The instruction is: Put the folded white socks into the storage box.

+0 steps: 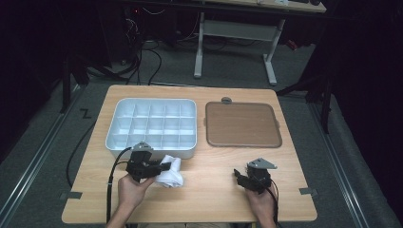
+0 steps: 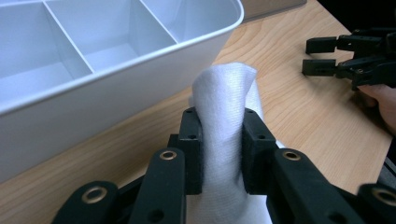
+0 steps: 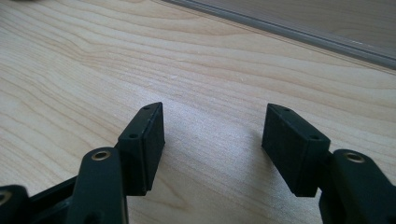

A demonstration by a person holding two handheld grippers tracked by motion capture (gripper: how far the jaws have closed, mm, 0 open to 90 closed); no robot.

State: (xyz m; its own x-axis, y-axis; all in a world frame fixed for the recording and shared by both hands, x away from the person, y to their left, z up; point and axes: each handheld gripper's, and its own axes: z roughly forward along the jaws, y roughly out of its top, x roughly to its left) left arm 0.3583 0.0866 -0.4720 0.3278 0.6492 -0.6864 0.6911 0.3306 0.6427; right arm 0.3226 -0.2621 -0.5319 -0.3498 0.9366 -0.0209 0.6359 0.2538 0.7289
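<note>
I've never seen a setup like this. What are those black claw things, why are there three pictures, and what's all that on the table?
There is no robot here: a person holds a black two-jaw gripper in each hand, rather like tongs. One picture comes from a camera above the light wooden table; the other two come from cameras riding on each gripper, looking along its jaws.

On the table stand a white plastic tray divided into compartments and, to its right, a flat brown lid.

The left gripper has its jaws closed on a crumpled white cloth, just in front of the tray. The right gripper is open and holds nothing, over bare wood.
</note>
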